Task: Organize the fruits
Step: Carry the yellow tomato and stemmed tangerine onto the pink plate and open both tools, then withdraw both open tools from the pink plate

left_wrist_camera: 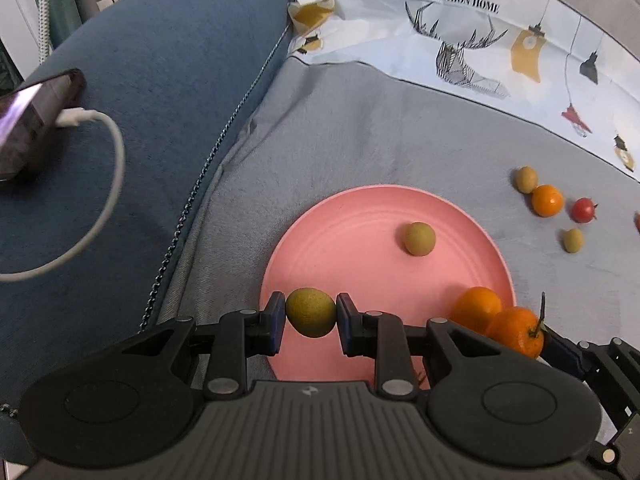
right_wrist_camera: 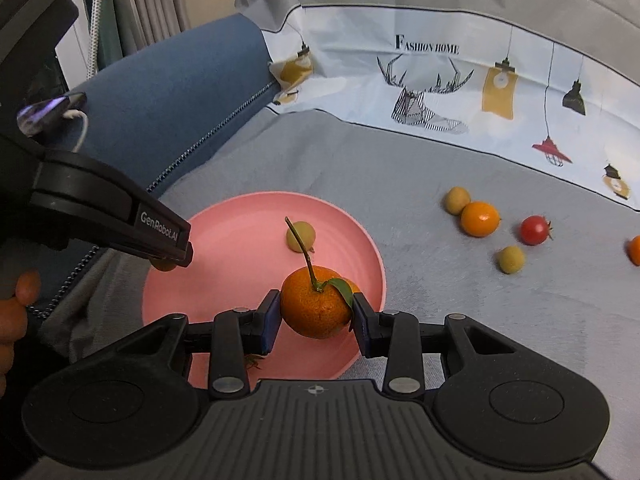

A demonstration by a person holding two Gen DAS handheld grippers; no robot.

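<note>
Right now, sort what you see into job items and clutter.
Job: pink plate; green fruit in left gripper; stemmed mandarin in right gripper; green fruit on plate; loose fruits on the cloth, including a cherry tomato.

Clutter: phone, charging cable, printed cushion.

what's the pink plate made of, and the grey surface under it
The pink plate looks like matte plastic, possibly melamine: uniform colour, faint moulded concentric rings, soft sheen. The grey surface looks like woven fabric, judging by its visible weave and creases near the zipper seam.
</note>
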